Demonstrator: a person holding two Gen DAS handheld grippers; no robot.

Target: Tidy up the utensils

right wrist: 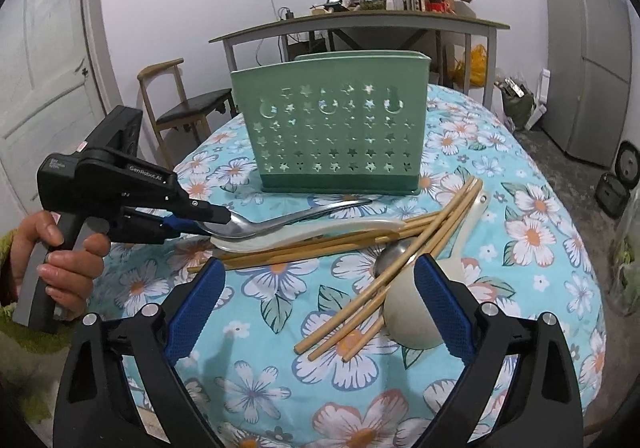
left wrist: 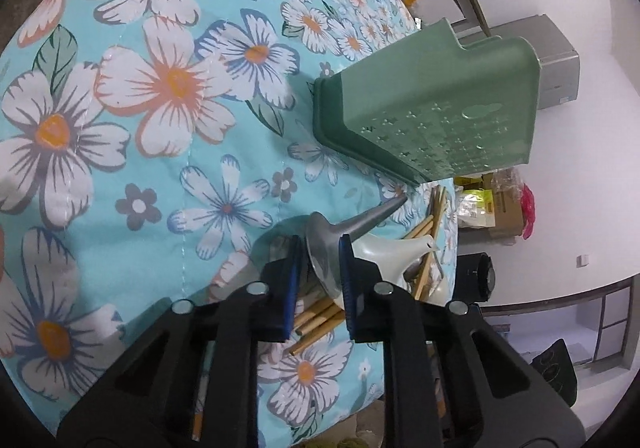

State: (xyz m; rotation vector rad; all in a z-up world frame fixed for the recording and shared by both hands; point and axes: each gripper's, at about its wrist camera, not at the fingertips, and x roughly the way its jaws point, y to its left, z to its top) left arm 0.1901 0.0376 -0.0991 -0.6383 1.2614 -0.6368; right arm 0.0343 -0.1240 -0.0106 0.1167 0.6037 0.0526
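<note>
Beside the green caddy [right wrist: 334, 128], left gripper [right wrist: 208, 222] pinches metal spoon [right wrist: 280, 218] bowl for lifting; right gripper [right wrist: 320, 296] wide, empty.

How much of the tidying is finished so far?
Barely begun: no utensil shows inside the green perforated plastic holder. In hand: the left gripper is shut on the shiny metal spoon. Left on the flowered tablecloth: bamboo chopsticks, a white ceramic spoon and a cream ladle. The right gripper is open.
</note>
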